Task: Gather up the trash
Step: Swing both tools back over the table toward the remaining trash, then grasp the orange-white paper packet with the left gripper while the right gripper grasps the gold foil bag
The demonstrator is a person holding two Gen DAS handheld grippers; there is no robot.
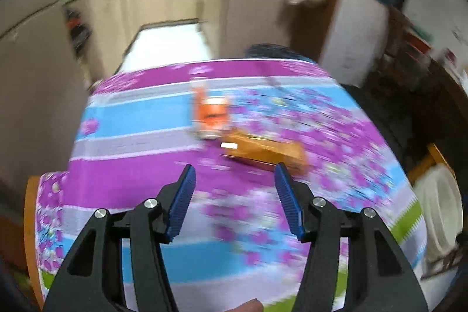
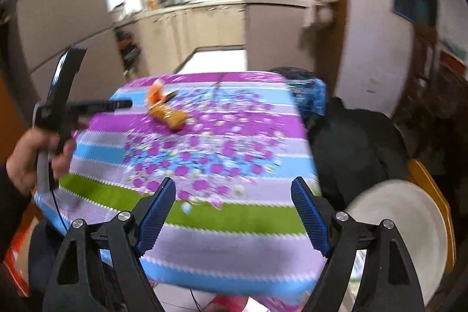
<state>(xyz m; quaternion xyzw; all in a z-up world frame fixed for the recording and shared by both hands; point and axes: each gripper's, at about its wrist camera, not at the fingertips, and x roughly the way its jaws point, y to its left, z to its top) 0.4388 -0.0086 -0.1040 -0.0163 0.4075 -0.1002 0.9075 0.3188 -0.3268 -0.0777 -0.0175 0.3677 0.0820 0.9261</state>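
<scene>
Approaching with both jaws apart and empty: left gripper [image 1: 234,174], right gripper [image 2: 234,192]. Trash sits far side of the bench [image 1: 140,136]: orange carton [image 1: 212,114] touching a brown wrapper [image 1: 263,149]. Slow down, square up, grab one piece each.

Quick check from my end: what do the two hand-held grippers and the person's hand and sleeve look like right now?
Both the left hand-held gripper and the right hand-held gripper have black angular plastic arms with silver round pivot pins and blue ribbed pads. In the right wrist view, the person's left hand grips a grey handle; a thin black cable hangs below it. The sleeve looks dark.
</scene>
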